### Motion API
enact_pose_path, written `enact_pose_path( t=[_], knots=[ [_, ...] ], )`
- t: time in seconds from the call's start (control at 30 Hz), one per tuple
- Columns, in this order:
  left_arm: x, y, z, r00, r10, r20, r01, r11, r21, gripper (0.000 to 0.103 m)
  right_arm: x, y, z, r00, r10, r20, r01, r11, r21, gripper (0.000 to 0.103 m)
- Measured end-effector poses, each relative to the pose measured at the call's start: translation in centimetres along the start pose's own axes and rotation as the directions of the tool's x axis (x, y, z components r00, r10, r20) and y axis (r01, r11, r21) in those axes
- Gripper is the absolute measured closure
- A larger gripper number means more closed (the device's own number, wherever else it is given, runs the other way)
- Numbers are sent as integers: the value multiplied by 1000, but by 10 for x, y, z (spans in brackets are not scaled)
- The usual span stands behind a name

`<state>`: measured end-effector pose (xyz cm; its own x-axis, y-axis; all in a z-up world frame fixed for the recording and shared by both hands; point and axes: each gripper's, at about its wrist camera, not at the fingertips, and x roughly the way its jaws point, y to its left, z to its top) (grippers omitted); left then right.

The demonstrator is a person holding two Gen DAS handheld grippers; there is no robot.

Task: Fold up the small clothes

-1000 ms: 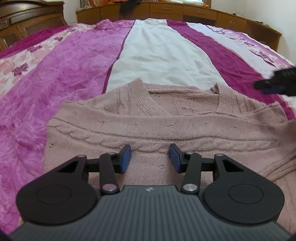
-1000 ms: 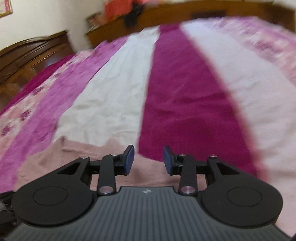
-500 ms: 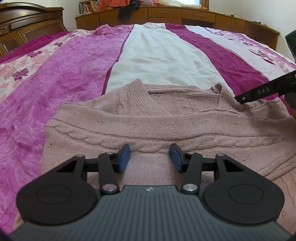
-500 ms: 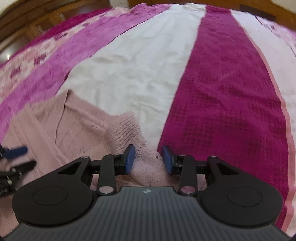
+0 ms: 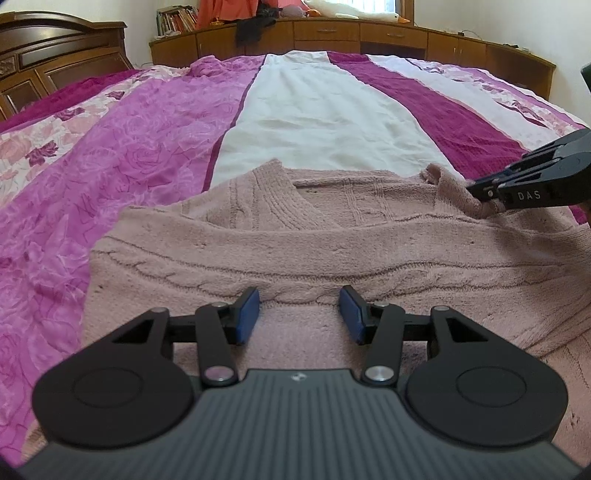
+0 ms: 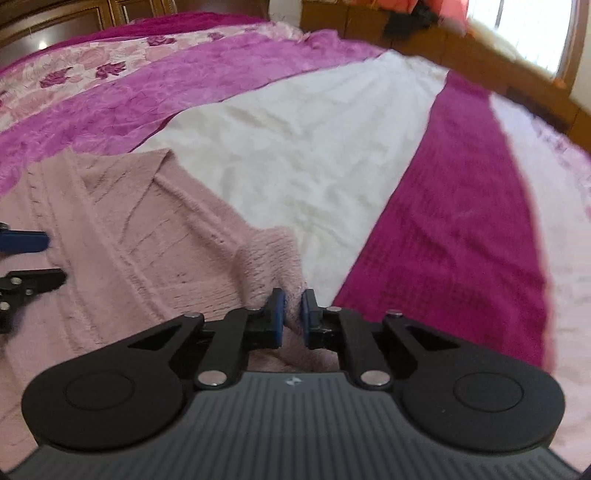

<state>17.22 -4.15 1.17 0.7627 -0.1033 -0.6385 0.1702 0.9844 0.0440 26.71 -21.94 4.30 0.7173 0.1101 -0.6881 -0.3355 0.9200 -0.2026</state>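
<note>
**Mia:** Big bed [image 5: 155,155] fills the room, with pink, white and dark red stripes on its cover. Brown cupboards [image 5: 369,35] stand at the far end.

**Tom:** Where is the thing to fold?

**Mia:** A pink knitted sweater [image 5: 295,254] lies on the near part of the bed. It is spread mostly flat. One band of it is already laid across the front.

**Tom:** What are the two tools doing?

**Mia:** The left gripper [image 5: 299,315] sits low over the middle of the sweater. Its blue pads are wide apart and nothing is between them. The right gripper [image 6: 291,317] is at the far right corner of the sweater, next to the neck. Its pads are squeezed together on a bit of the pink knit.

**Tom:** So which step is this?

**Mia:** I think it is the start of a fold. The corner is pinched but it does not look lifted much yet.

**Tom:** What comes next?

**Mia:** My guess is the right side should be lifted and carried over toward the middle. The knit is soft and floppy, so it may sag. The left gripper could press down or pinch its own side to keep things neat.
</note>
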Motion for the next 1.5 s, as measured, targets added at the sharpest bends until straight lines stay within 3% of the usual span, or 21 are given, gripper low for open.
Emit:
enact_pose_path(
  t=[0.07, 0.1, 0.2, 0.33, 0.43, 0.5, 0.57, 0.67, 0.73, 0.77, 0.8, 0.83, 1.03, 1.17, 1.23, 1.3, 1.4, 1.5],
  knots=[
    [0, 0, 0, 1000, 1, 1, -1, 1000, 1, 52, 6, 5, 0, 993, -122, -1, 122, 992, -34, 97],
    [0, 0, 0, 1000, 1, 1, -1, 1000, 2, 52, 9, 5, 0, 991, -132, -14, 132, 991, -36, 97],
    [0, 0, -1, 1000, -1, 1, 1, 1000, 2, 52, 11, -3, 3, 995, -87, -39, 88, 996, 32, 96],
    [0, 0, -1, 1000, 0, 5, 0, 1000, 2, 52, 0, -22, 8, 1000, -27, 14, 24, 986, 163, 95],
    [0, 0, -2, 1000, 3, 8, -3, 1000, 5, 52, -1, -37, 13, 998, 41, 45, -51, 961, 272, 80],
    [0, -1, -2, 1000, 4, 10, -5, 1000, 6, 52, 3, -44, 13, 997, 66, 50, -79, 944, 320, 56],
    [0, -1, -2, 1000, 5, 11, -5, 1000, 7, 52, 12, -46, 14, 995, 93, 40, -101, 935, 340, 54],
    [0, 0, -3, 1000, 3, 13, -3, 1000, 7, 52, 26, -38, 14, 988, 155, 4, -149, 939, 309, 54],
    [0, 0, -3, 1000, 3, 13, -4, 1000, 8, 52, 30, -27, 11, 988, 154, -10, -146, 956, 256, 60],
    [0, 0, -3, 1000, 4, 15, -4, 1000, 9, 52, 29, -21, 11, 988, 154, -9, -148, 963, 224, 79],
    [-1, -1, -4, 1000, 5, 16, -5, 1000, 11, 52, 28, -16, 11, 987, 160, -5, -156, 967, 199, 90],
    [-1, -1, -4, 1000, 6, 18, -6, 1000, 12, 52, 25, -11, 12, 989, 151, 6, -150, 974, 168, 93],
    [0, -3, -5, 1000, 13, 24, -13, 1000, 19, 52, 27, 6, 12, 998, -49, 34, 47, 996, 74, 95],
    [0, -2, -6, 1000, 7, 28, -8, 1000, 18, 52, 23, 3, 12, 998, -54, 23, 52, 993, 110, 94],
    [0, -1, -6, 1000, 4, 29, -4, 1000, 15, 52, 7, -11, 13, 999, -23, 45, 14, 984, 179, 93],
    [0, 0, -6, 1000, 3, 29, -3, 1000, 13, 52, -13, -30, 8, 997, 7, 76, -27, 962, 273, 93],
    [0, -1, -6, 1000, 7, 31, -8, 1000, 17, 52, -36, -64, -11, 994, 63, 90, -97, 893, 439, 93],
    [0, -2, -6, 999, 13, 32, -14, 1000, 20, 52, -47, -75, -33, 993, 105, 61, -121, 870, 477, 93]
  ],
)
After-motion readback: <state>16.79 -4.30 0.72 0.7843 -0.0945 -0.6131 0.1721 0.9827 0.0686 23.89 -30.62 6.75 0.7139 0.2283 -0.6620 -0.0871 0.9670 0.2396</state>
